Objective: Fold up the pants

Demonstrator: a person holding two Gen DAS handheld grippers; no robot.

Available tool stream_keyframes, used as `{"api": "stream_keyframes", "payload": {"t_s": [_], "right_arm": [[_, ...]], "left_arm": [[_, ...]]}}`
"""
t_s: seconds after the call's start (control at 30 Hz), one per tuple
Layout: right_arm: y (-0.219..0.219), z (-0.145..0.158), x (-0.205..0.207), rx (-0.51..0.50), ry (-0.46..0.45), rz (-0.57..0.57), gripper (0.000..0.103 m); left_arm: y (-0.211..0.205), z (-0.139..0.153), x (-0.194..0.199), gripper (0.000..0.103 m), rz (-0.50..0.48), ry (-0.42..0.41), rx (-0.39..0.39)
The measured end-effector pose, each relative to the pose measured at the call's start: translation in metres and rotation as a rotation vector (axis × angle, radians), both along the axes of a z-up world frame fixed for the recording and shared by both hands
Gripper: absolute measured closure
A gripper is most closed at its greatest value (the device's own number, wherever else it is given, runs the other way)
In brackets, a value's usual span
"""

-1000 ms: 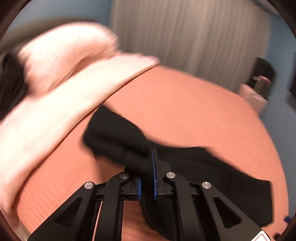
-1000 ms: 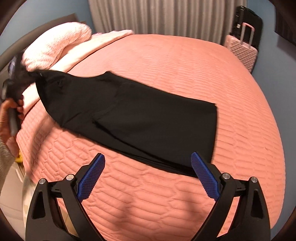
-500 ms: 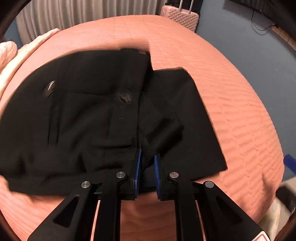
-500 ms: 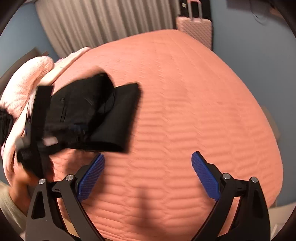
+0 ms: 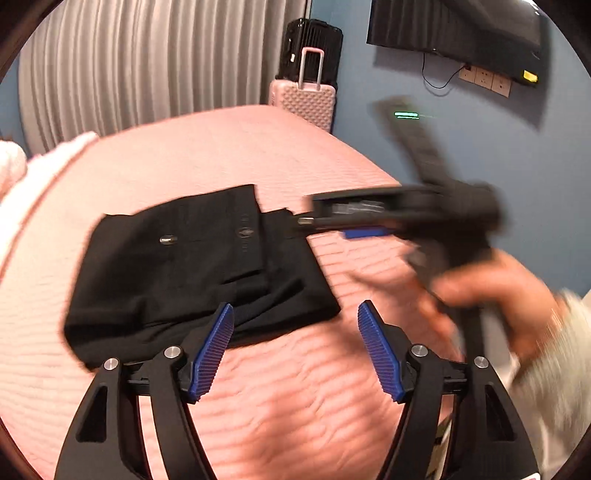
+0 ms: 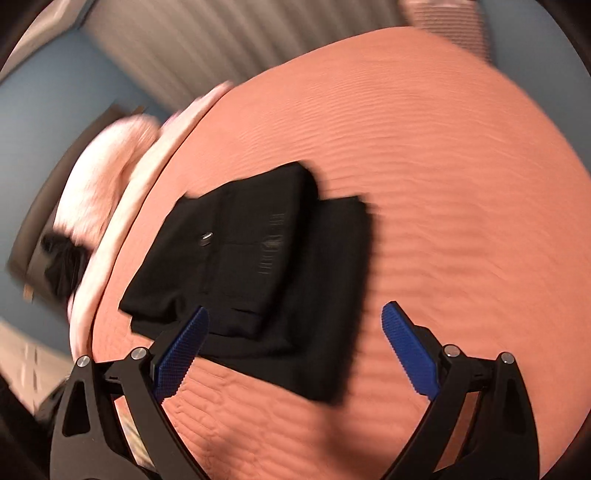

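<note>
The black pants (image 5: 192,266) lie folded into a thick rectangle on the salmon bedspread (image 5: 295,387), a metal button facing up. My left gripper (image 5: 295,306) hovers at their near edge with its jaws opening. That edge shows between the blue pads, and neither pad presses on it. In the right wrist view the same pants (image 6: 266,266) lie just beyond my right gripper (image 6: 295,308), which is open and holds nothing. A person's hand (image 5: 491,291) carries that right tool, blurred, at the pants' far right corner.
A white-pink blanket (image 6: 103,184) is bunched along the bed's left side. A pink suitcase (image 5: 303,99) and a black one stand past the far end by the grey curtain (image 5: 147,62). A dark screen (image 5: 454,26) hangs on the blue wall.
My left gripper carried the pants' end across and over the rest, then let go and opened. The pants now lie folded. My right gripper swung toward them, still open.
</note>
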State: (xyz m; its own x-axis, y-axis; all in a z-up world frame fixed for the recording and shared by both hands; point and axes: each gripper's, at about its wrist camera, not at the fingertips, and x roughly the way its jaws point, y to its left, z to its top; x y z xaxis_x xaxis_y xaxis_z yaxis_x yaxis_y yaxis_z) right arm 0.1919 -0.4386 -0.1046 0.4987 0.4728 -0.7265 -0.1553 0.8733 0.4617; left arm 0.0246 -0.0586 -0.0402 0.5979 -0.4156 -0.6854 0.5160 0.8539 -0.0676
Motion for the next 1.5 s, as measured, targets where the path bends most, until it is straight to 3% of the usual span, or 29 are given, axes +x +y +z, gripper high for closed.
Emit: {"api": "stream_keyframes", "payload": {"t_s": [0.03, 0.1, 0.13, 0.17, 0.2, 0.23, 0.27, 0.37, 0.4, 0.43, 0.53, 0.6, 0.63, 0.67, 0.93, 1.07, 1.13, 1.2, 1.33, 1.4, 1.43, 1.5], "right_arm": [[0.013, -0.005, 0.013, -0.013, 0.014, 0.036, 0.011], [0.030, -0.022, 0.033, -0.018, 0.080, 0.059, 0.027], [0.043, -0.034, 0.043, -0.012, 0.134, 0.085, 0.037], [0.052, -0.039, 0.045, -0.013, 0.152, 0.116, 0.061], [0.065, -0.040, 0.044, -0.037, 0.155, 0.159, 0.076], [0.071, -0.037, 0.040, -0.072, 0.145, 0.182, 0.080], [0.076, -0.027, 0.035, -0.115, 0.115, 0.204, 0.091], [0.051, 0.005, 0.021, -0.091, 0.057, 0.188, 0.091], [0.042, 0.006, 0.020, -0.125, 0.045, 0.165, 0.091], [0.028, -0.007, 0.022, -0.199, 0.066, 0.140, 0.091], [0.007, -0.045, 0.024, -0.250, 0.226, 0.093, 0.088], [0.001, -0.034, 0.009, -0.159, 0.157, 0.083, 0.081], [0.000, -0.033, 0.006, -0.122, 0.142, 0.076, 0.063], [-0.001, -0.034, 0.005, -0.091, 0.143, 0.065, 0.053], [0.020, -0.057, 0.039, 0.016, 0.204, 0.119, 0.053], [0.036, -0.066, 0.050, 0.018, 0.224, 0.176, 0.052], [0.028, -0.066, 0.054, 0.059, 0.235, 0.160, 0.065], [0.030, -0.055, 0.049, 0.028, 0.204, 0.175, 0.076], [0.024, -0.011, 0.010, 0.011, 0.088, 0.117, 0.079], [0.019, -0.033, 0.003, -0.061, 0.124, 0.082, 0.079], [0.017, -0.048, 0.004, -0.061, 0.165, 0.062, 0.078], [0.011, -0.056, 0.003, -0.002, 0.163, 0.040, 0.075]], "left_arm": [[0.003, 0.004, 0.003, 0.035, 0.018, 0.000, 0.012], [0.025, 0.006, 0.000, 0.035, 0.054, 0.031, 0.022], [0.035, 0.012, 0.008, 0.035, 0.081, 0.040, 0.031], [0.041, 0.008, 0.013, 0.035, 0.110, 0.050, 0.042], [0.053, 0.006, 0.015, 0.035, 0.138, 0.062, 0.053], [0.068, 0.005, 0.018, 0.035, 0.177, 0.071, 0.063], [0.077, 0.002, 0.020, 0.035, 0.202, 0.077, 0.063], [0.118, -0.002, 0.031, 0.035, 0.302, 0.095, 0.055], [0.131, -0.006, 0.028, 0.035, 0.323, 0.100, 0.048], [0.141, -0.008, 0.033, 0.035, 0.350, 0.110, 0.038], [0.161, -0.012, 0.049, 0.035, 0.414, 0.117, 0.028], [0.169, -0.011, 0.058, 0.035, 0.452, 0.105, 0.038], [0.171, -0.012, 0.064, 0.035, 0.462, 0.104, 0.036], [0.175, -0.013, 0.068, 0.035, 0.472, 0.108, 0.031], [0.162, -0.008, 0.086, 0.035, 0.441, 0.053, 0.068], [0.153, -0.011, 0.091, 0.035, 0.431, 0.048, 0.079], [0.152, -0.013, 0.094, 0.035, 0.434, 0.059, 0.083], [0.153, -0.012, 0.094, 0.035, 0.436, 0.056, 0.085], [0.164, -0.010, 0.093, 0.032, 0.471, 0.035, 0.107], [0.172, -0.018, 0.097, 0.028, 0.496, 0.052, 0.103], [0.173, -0.022, 0.100, 0.028, 0.505, 0.072, 0.104], [0.175, -0.029, 0.106, 0.028, 0.508, 0.105, 0.103]]}}
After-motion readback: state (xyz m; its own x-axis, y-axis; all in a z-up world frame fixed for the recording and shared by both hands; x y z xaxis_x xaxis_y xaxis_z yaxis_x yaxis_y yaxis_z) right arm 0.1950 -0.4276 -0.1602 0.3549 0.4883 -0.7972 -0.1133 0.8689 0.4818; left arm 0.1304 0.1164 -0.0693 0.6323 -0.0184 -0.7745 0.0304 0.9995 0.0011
